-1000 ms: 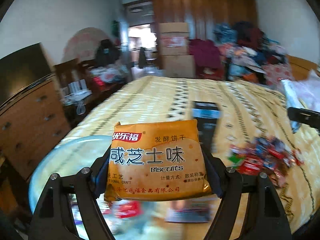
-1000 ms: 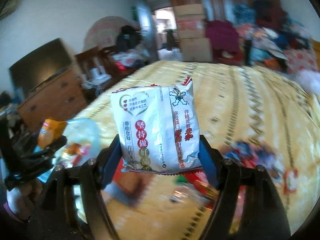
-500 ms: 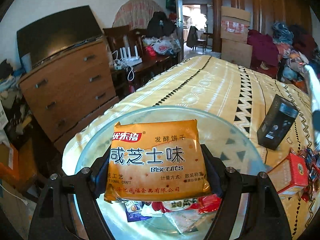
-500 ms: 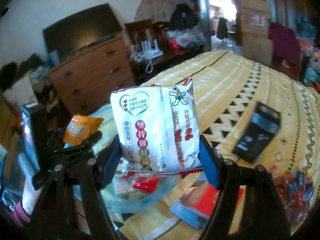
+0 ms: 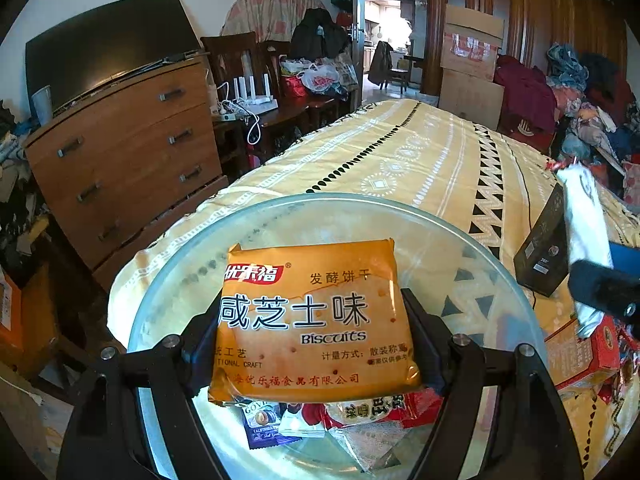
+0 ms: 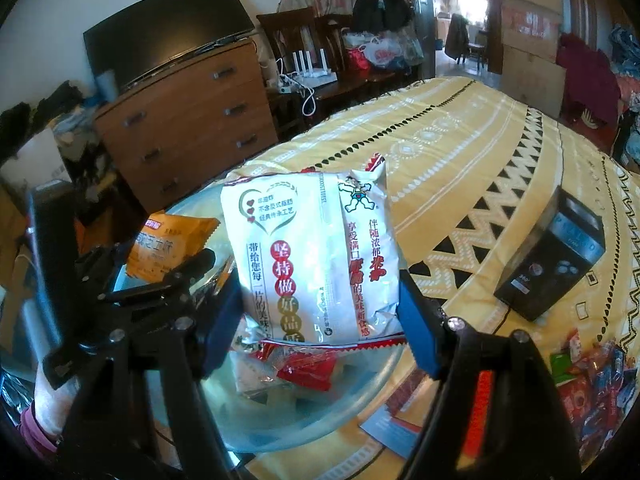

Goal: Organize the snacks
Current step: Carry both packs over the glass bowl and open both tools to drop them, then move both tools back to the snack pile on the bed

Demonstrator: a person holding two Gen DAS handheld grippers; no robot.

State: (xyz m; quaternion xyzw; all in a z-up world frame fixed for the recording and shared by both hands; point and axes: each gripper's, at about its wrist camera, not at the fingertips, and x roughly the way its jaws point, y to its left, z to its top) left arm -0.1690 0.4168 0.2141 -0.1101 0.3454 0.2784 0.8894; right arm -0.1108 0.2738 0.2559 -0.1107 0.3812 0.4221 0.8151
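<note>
Now both packets hang over the glass bowl (image 5: pixel 188 276) at the near corner of the bed (image 5: pixel 420 160), where a second ago they were carried above open bedspread with the bowl only at the edge of view. Starting at the left, the left tongs (image 5: pixel 316 332) are clenched on an orange biscuit packet (image 5: pixel 312 320), held upright by its side edges over the bowl's middle; below it small wrapped snacks (image 5: pixel 344 416) already lie on the glass bottom. Further right, the right tongs (image 6: pixel 320 312) grip a white rice-cracker packet (image 6: pixel 316 256) the same way, over the bowl's right half, with a red wrapper (image 6: pixel 308 368) lying underneath it. Beyond the bowl to the right, a black box (image 6: pixel 552 256) rests on the bedspread, a red carton (image 5: pixel 580 352) sits just beside the rim, and loose candies (image 6: pixel 592 384) are scattered at the far right. That swing to the bowl suggests carrying is finished; releasing each packet looks like the step in hand, and many sweets remain to gather.
</note>
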